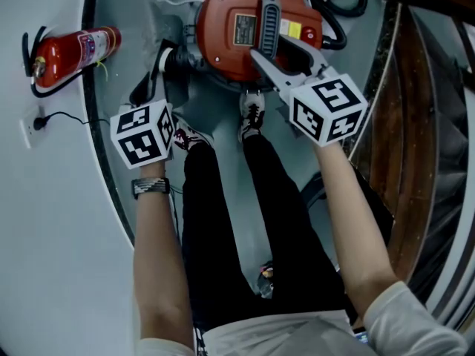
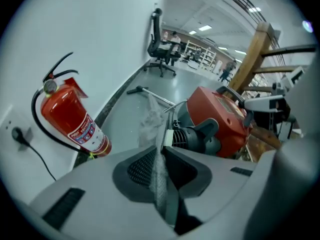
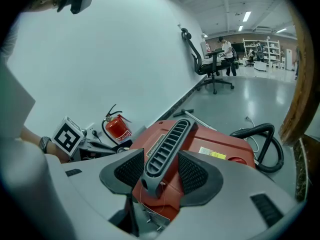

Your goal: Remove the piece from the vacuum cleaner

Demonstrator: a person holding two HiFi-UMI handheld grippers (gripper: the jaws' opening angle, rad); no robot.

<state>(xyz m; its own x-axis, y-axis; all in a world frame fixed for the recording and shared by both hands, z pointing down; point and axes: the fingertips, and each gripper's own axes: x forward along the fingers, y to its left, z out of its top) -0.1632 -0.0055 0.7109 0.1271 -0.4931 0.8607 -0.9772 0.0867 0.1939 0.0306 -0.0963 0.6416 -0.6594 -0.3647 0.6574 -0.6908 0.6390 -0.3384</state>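
1. Head view looks down on a pale grey floor (image 1: 223,162), where a person's legs in black trousers (image 1: 223,221) stand just behind the vacuum cleaner (image 1: 223,43).
2. This orange, round-bodied vacuum cleaner sits near a pale wall (image 1: 44,199), and a black hose (image 1: 349,10) curls at its far side.
3. A red fire extinguisher (image 1: 74,50) is against that wall, well apart from the vacuum cleaner's left side.
4. The right gripper (image 3: 162,170) is over the top of the vacuum cleaner. Its jaws stand apart on either side of the grey slotted handle (image 3: 167,141), and red body shows between the handle and one pad, so it is not clamped.
5. The left gripper (image 2: 161,156) is at the vacuum cleaner's left side, pointing at the black ribbed fitting (image 2: 197,134).
6. Its jaws are almost together, pinching a thin pale piece (image 2: 160,184) seen edge-on between the pads. The piece reaches toward the fitting, but I cannot tell whether it is attached there.
7. A wall socket (image 1: 31,123) with a black plug sits below the fire extinguisher.
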